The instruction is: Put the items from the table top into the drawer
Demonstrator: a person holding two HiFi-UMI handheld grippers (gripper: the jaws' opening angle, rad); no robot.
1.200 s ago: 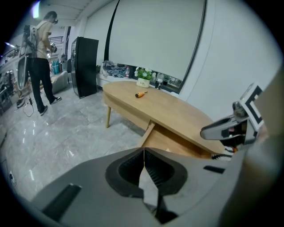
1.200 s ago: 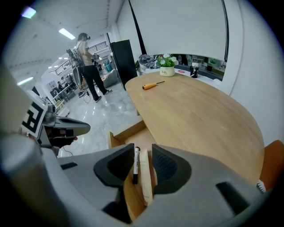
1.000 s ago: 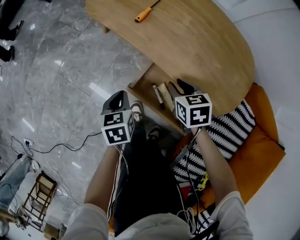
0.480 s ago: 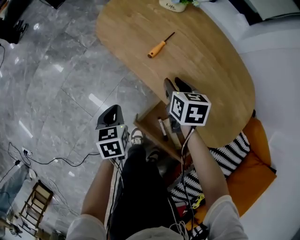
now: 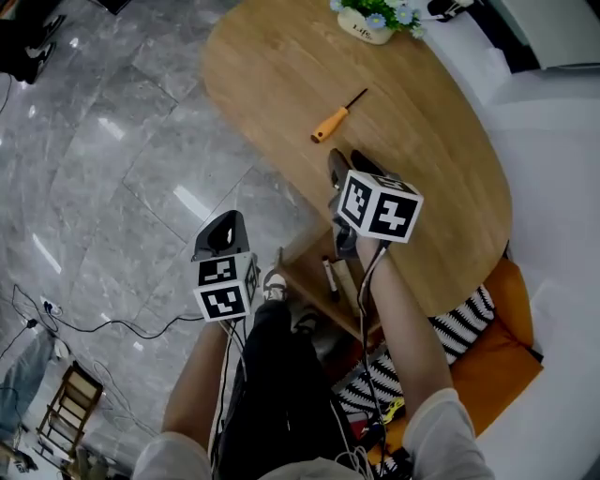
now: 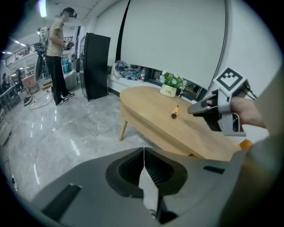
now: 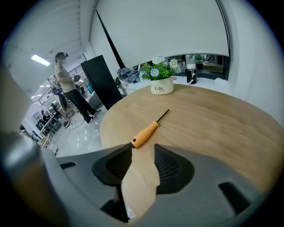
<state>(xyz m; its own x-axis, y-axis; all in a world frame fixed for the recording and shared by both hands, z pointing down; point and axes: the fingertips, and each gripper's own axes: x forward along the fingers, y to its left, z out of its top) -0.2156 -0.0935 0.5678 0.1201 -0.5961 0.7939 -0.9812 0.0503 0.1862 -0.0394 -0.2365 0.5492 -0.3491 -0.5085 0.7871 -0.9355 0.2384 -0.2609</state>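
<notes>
Screwdriver [image 5: 335, 120], orange handle, dark shaft, lies flat on the table [image 5: 441, 141] just ahead of the right tool [image 5: 349, 169], handle end nearest the tips and not yet touched. Change noted: a second ago the right tool sat over the open drawer [image 5: 309, 262]; I have since carried it forward over the table edge. Its jaws are opening, with only bare wood between them in the right gripper view. I read this as the last drop-off finished and the approach to the next item begun. The screwdriver looks like the only loose item left on the table. Left tool [image 5: 223, 230] has its jaws together on nothing, and hangs over the floor [image 5: 122, 141], off to the left of the right tool and lower; it has drifted sideways but does no work. Drawer now lies behind and below the right tool, still pulled out, with a dark pen [image 5: 329, 277] lying in it. Flower pot [image 5: 366, 23] stands well beyond the screwdriver, further from the tool, clear of the reach. Nothing lies between the tips and the handle. Judgement: the handle lies slantwise to the jaws, so a small wrist roll may be needed. On the return, the table edge overhangs part of the drawer.
</notes>
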